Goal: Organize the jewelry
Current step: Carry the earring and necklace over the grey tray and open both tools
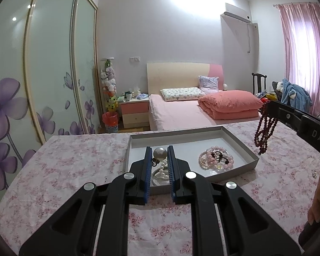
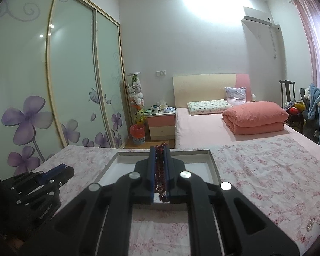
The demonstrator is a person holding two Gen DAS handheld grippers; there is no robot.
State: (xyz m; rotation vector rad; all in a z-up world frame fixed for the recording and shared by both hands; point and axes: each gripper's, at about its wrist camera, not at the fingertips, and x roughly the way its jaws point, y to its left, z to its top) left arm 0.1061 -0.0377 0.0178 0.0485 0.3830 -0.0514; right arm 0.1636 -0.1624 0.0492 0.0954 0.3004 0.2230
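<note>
A shallow grey tray (image 1: 234, 144) sits on the floral cloth. In it lie a pile of pink and white bead bracelets (image 1: 216, 159) at the right and a big pearl piece (image 1: 159, 153) with a small pearl strand at the left. My left gripper (image 1: 159, 149) hovers over the tray's left part, jaws apart around the big pearl, not pressing it. My right gripper (image 2: 160, 149) is shut on a dark red bead necklace (image 2: 160, 170) above the tray (image 2: 213, 166). The necklace also shows in the left wrist view (image 1: 264, 128), hanging beside the tray's right edge.
The table is covered by a pink floral cloth (image 1: 74, 170). Beyond it stand a bed (image 1: 181, 111), a nightstand (image 1: 134, 111) and a wardrobe with sliding doors (image 1: 53, 74). A chair with clothes (image 1: 292, 93) stands at the right by the pink curtain.
</note>
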